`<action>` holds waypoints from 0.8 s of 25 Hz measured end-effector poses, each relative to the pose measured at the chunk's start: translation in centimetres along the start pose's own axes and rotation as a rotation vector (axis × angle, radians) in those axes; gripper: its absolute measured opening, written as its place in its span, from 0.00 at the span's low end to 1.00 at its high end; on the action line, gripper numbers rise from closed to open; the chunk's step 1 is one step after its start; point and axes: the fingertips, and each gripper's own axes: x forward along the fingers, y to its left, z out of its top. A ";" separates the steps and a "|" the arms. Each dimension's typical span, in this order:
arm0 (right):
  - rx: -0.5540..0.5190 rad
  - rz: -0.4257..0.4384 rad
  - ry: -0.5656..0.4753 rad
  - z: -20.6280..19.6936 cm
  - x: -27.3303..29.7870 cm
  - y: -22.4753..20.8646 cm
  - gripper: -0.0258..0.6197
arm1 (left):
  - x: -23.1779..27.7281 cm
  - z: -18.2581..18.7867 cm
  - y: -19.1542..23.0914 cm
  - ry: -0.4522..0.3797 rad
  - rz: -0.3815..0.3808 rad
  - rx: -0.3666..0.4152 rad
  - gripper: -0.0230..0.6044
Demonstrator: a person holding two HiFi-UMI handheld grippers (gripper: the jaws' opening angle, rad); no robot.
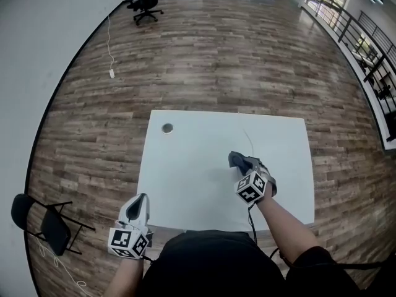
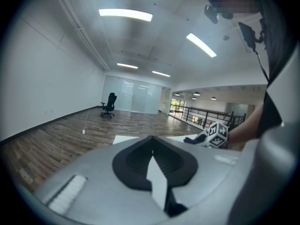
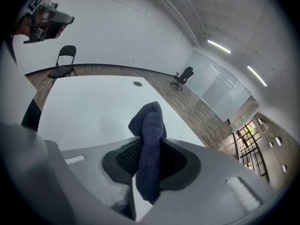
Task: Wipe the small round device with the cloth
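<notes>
The small round device [image 1: 167, 128] lies on the white table [image 1: 185, 184] near its far left corner; in the right gripper view the device [image 3: 137, 84] shows as a small disc far ahead. My right gripper [image 1: 246, 166] is over the table's middle right, shut on a dark blue cloth [image 1: 237, 159]. The cloth [image 3: 150, 139] bulges up between the jaws, and the right gripper [image 3: 147, 146] points down at the tabletop. My left gripper [image 1: 141, 200] hangs at the table's front left corner. Its jaws meet with nothing between them, as the left gripper [image 2: 152, 150] shows in its own view.
A thin white cable [image 1: 247, 138] curves across the table beyond the cloth. A black folding chair [image 1: 46, 224] stands on the wooden floor to the left, an office chair [image 1: 145, 5] far back. A railing [image 1: 352, 30] runs along the right.
</notes>
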 end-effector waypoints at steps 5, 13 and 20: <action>-0.016 0.021 0.010 0.0 0.5 1.7 0.18 | -0.3 0.2 0.4 -0.002 0.003 0.007 0.05; -0.010 0.048 0.027 -1.3 0.9 4.2 0.18 | -2.1 -0.5 0.7 0.001 0.051 -0.017 0.05; 0.036 0.112 0.091 -4.5 2.3 6.6 0.18 | -4.5 -1.4 0.9 0.007 0.125 -0.043 0.05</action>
